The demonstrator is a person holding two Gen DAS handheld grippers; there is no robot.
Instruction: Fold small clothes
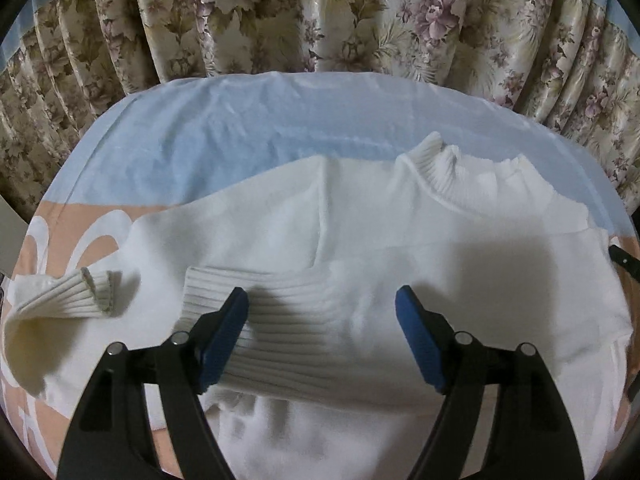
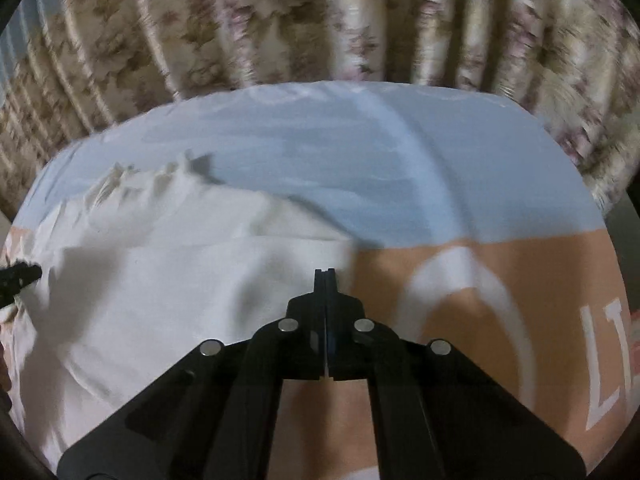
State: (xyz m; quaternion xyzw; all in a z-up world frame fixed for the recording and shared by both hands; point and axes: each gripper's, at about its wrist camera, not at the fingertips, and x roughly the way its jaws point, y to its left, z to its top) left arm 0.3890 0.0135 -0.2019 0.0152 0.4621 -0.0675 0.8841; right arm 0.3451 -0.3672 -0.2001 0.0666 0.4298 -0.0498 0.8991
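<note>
Left wrist view: left gripper (image 1: 322, 334) fingers spread wide, released, hovering over white sweater (image 1: 360, 248) lying flat on the blue-and-peach sheet (image 1: 208, 128). One ribbed cuff (image 1: 280, 320) folded across the body between the fingers, another cuff (image 1: 64, 292) at far left. Floral curtain (image 1: 320, 12) behind.

Right wrist view, blurred: right gripper (image 2: 325, 276) clenched, holding nothing visible, at the sweater's right edge. Sheet has white lettering (image 2: 608, 360) near right.
</note>
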